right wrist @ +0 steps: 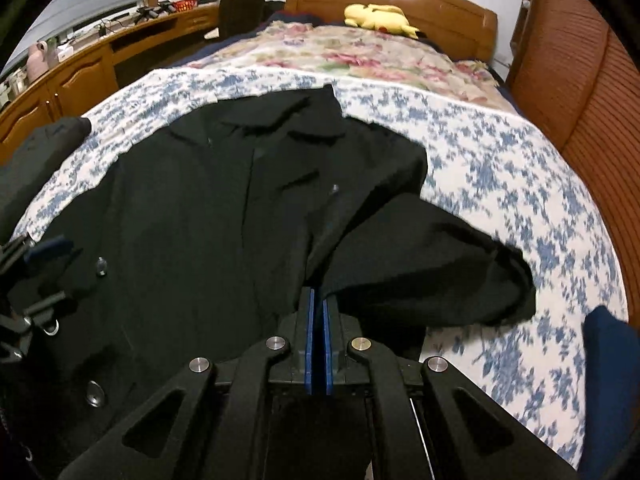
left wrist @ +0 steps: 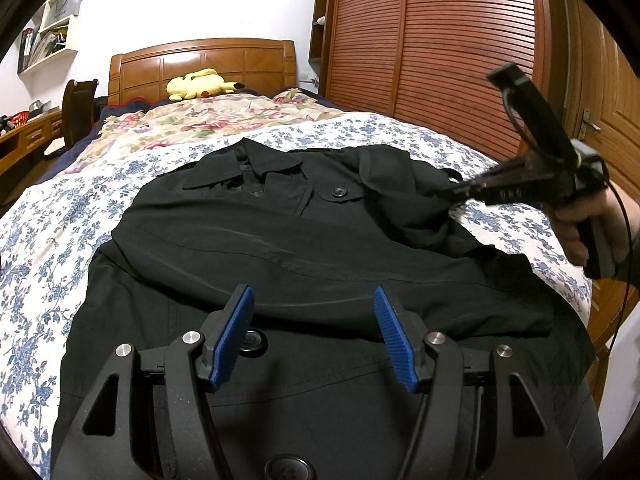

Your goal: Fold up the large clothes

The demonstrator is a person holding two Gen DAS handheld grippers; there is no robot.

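A big black coat of soft cloth with round dark buttons (left wrist: 304, 216), flat on the bed, collar toward the wooden headboard. Front side up, buttons in a row down the middle. One sleeve already across the chest, from side to side. The other black sleeve (right wrist: 420, 264) bunched and lifted at the coat's right side.

Soft and floppy, surely. No stiff parts but the collar and buttons. Likely a bit heavy for cloth, since so large, so droopy when lifted by one corner. Smooth on top, maybe a little slippery in a pinch. Not breakable at all.

Best places for a pinch: a sleeve end, a shoulder seam, or the bottom hem at its corners. Two pinch spots far apart for a neat fold, not one in the middle. Thick seams better than thin single cloth.

Right tongs (right wrist: 318, 300) squeezed tight, blue pads together, on a bit of the black sleeve. Left tongs (left wrist: 314, 308) partly wide, with nothing between the blue pads, low over the coat's lower half near a button.

Under the coat, a white sheet with blue flowers (left wrist: 48, 240). Further up, a quilt with pink flowers (left wrist: 192, 120) and a yellow plush toy (left wrist: 200, 84) by the headboard. A brown slatted wardrobe (left wrist: 440, 48) beside the bed.
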